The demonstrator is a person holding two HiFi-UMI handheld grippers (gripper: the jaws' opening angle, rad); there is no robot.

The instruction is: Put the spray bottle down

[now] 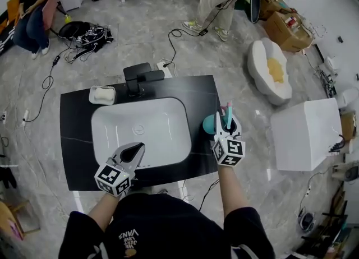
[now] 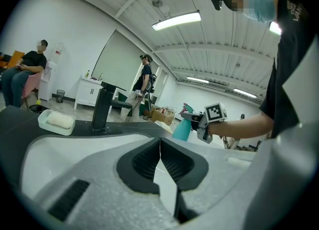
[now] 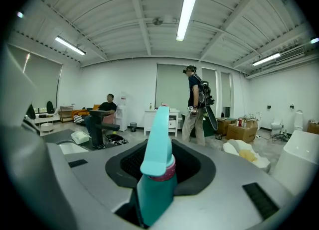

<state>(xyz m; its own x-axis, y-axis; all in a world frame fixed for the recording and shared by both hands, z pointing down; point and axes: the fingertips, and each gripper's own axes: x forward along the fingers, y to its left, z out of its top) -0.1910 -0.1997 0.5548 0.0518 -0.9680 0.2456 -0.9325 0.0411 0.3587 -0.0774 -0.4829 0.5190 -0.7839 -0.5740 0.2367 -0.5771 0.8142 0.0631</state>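
A teal spray bottle (image 1: 212, 122) with a pink collar stands upright between the jaws of my right gripper (image 1: 227, 124), which is shut on it over the right end of the black counter (image 1: 193, 92). In the right gripper view the bottle (image 3: 155, 179) fills the middle, with its nozzle pointing up. From the left gripper view, the bottle (image 2: 181, 130) and the right gripper (image 2: 200, 124) show off to the right. My left gripper (image 1: 136, 150) hovers at the front rim of the white sink (image 1: 106, 119). Its pads (image 2: 169, 160) meet with nothing between them.
A black faucet (image 1: 140, 77) and a white soap dish (image 1: 102, 95) sit behind the basin. A white box (image 1: 305, 133) stands on the floor to the right. Cables (image 1: 84, 36) lie on the floor beyond. One person sits at far left (image 1: 33, 5), another stands at the back (image 1: 220, 0).
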